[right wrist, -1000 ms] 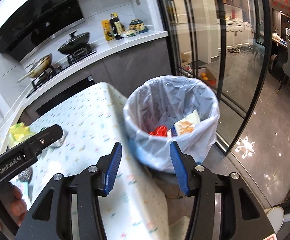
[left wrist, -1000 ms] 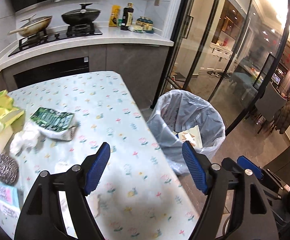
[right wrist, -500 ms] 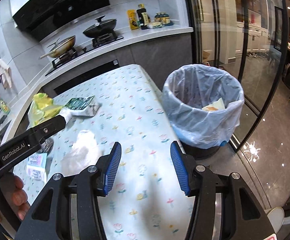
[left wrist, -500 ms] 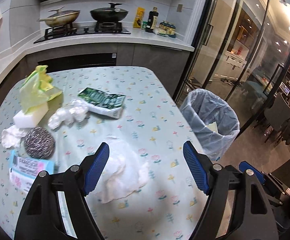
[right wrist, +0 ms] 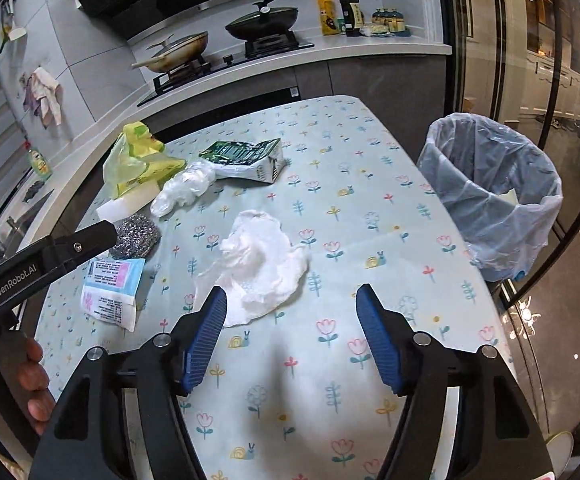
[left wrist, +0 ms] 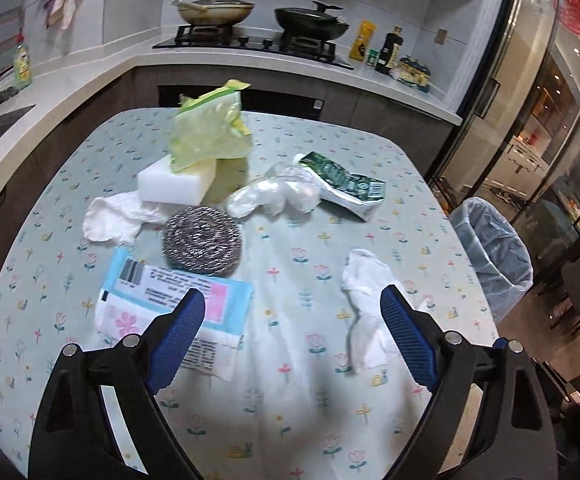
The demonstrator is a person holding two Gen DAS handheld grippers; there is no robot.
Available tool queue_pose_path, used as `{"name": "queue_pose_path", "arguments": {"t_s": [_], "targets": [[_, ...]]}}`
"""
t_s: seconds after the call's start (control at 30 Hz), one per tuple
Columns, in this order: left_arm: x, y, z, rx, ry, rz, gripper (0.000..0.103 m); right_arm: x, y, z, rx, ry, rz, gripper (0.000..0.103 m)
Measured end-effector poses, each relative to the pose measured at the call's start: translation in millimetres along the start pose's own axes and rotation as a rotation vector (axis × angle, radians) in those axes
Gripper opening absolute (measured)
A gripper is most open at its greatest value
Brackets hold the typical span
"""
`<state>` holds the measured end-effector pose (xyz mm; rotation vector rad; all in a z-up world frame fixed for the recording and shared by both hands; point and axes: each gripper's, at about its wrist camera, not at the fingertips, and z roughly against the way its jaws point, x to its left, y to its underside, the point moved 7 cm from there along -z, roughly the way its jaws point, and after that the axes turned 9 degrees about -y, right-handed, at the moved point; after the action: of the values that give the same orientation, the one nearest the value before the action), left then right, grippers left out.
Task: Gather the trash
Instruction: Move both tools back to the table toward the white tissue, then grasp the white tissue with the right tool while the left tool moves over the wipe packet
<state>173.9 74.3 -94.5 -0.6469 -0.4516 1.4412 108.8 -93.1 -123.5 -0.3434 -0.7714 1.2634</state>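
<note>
1. I hold my right gripper (right wrist: 290,336) low over the table (right wrist: 370,184), jaws spread wide and empty, aimed at the crumpled white tissue (right wrist: 257,264) lying just ahead of its left finger; I judge this the nearest piece to grab.
2. My left gripper (left wrist: 290,340) hovers beside it, jaws also apart and holding nothing, above a flat blue-and-pink wipes packet (left wrist: 177,300).
3. The bin (right wrist: 490,192) stands off the table's right edge, lined with a thin, wrinkled, bluish plastic bag, close enough for short drops.
4. Farther back, the remaining trash sits clustered: a glossy green-and-white carton (left wrist: 342,184) on its side, a wad of clear plastic film (left wrist: 273,196), another soft tissue (left wrist: 117,216).
5. Among them sit a wiry steel scourer (left wrist: 201,240), a smooth white sponge block (left wrist: 173,180), and a crinkly yellow-green bag (left wrist: 209,128).
</note>
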Motion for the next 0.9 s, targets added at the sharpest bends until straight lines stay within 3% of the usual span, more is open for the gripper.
{"name": "queue_pose_path", "arguments": {"t_s": [0.3, 0.57, 0.9], "targets": [[68, 9, -17, 0.04, -0.083, 0.096, 0.089, 17, 1, -45, 0.048, -0.015, -0.008, 0.066], [93, 20, -27, 0.056, -0.127, 0.089, 0.092, 18, -4, -77, 0.063, 0.025, -0.034, 0.071], [111, 30, -55, 0.134, -0.093, 0.126, 0.093, 13, 0, -96, 0.098, 0.06, -0.033, 0.069]]}}
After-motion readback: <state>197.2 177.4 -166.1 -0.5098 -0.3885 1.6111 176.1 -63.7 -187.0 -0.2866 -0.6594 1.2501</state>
